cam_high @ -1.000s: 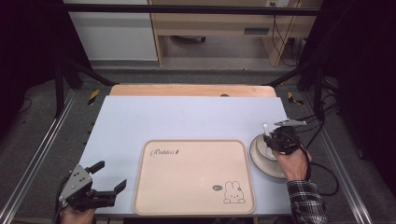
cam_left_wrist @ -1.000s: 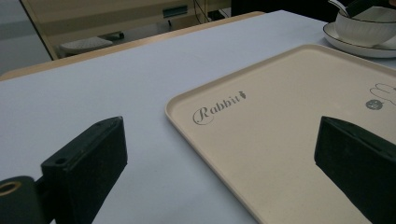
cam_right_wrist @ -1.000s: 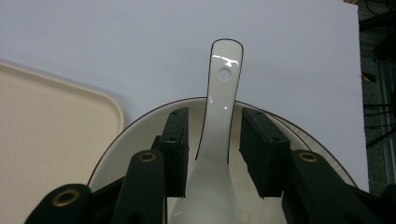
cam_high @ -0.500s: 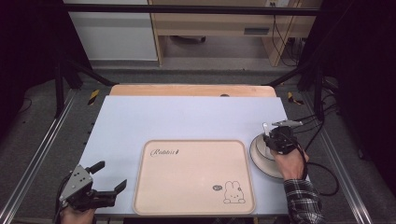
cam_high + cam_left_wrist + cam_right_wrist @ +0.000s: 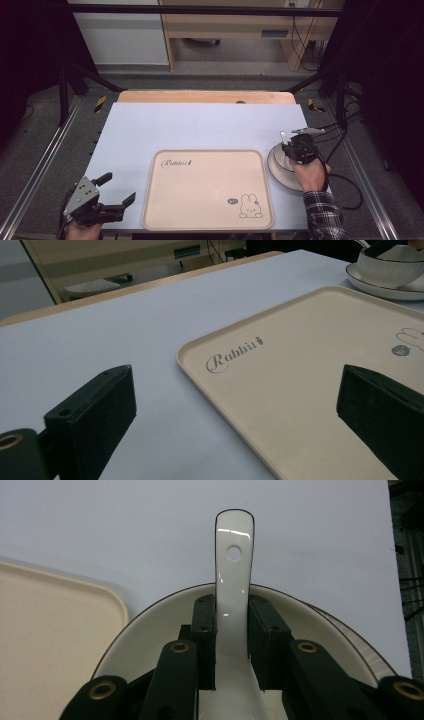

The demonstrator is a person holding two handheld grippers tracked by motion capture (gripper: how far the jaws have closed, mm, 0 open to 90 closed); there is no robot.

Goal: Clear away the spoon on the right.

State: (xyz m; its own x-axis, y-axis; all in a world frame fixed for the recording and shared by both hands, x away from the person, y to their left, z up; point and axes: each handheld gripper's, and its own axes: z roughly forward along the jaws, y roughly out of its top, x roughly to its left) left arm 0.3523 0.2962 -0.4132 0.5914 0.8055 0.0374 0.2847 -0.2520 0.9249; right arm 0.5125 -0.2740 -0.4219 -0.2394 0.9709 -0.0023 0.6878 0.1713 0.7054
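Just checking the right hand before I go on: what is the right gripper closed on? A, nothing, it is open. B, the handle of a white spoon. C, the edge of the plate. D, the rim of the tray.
B: in the right gripper view the right gripper has both jaws pressed against the white spoon handle, above the bowl.

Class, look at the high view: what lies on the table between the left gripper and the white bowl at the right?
The beige rabbit tray lies between the left gripper and the bowl, seen in the high view.
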